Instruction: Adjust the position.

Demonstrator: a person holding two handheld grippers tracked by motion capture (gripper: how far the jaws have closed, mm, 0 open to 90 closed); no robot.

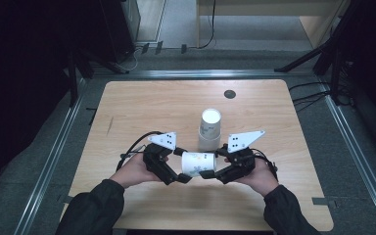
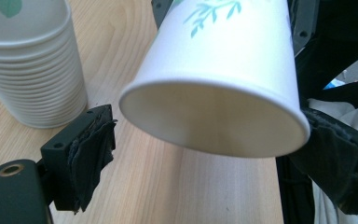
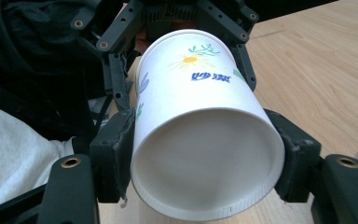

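One wooden table [image 1: 127, 107] is carrying everything. The stack of paper cups [image 1: 209, 128] is standing rim-down at frame centre. In the left gripper view it is sitting at upper left [image 2: 28, 70].

The single cup [image 1: 198, 164] is lying on its side just below the stack, off the wood, bridging the two grippers. Its mouth is facing the left gripper view [image 2: 223, 60] and its recessed base is facing the right gripper view [image 3: 200, 107].

The right gripper [image 1: 214, 162] is doing the holding. In its own view [image 3: 205, 154] both jaws are pressing the wall at the base end.

The left gripper [image 1: 180, 165] is standing apart around the mouth end [image 2: 214, 154]. One pad [image 2: 93, 149] is hanging clear at lower left, while the other [image 2: 331, 154] is sitting at the rim, lower right.

I'm reading this as a hand-over to the left gripper. To do it well:
- Centre the mouth between the left pads first, since the gap is lopsided and closing now would be shoving the cup sideways.
- Bite just behind the rolled rim — the wall is thin paper, and squeezing mid-body risks an oval dent.
- Keep the right clamp on until both left pads are seating.
- Keep the cup off the stack while turning, because the two are sitting close.
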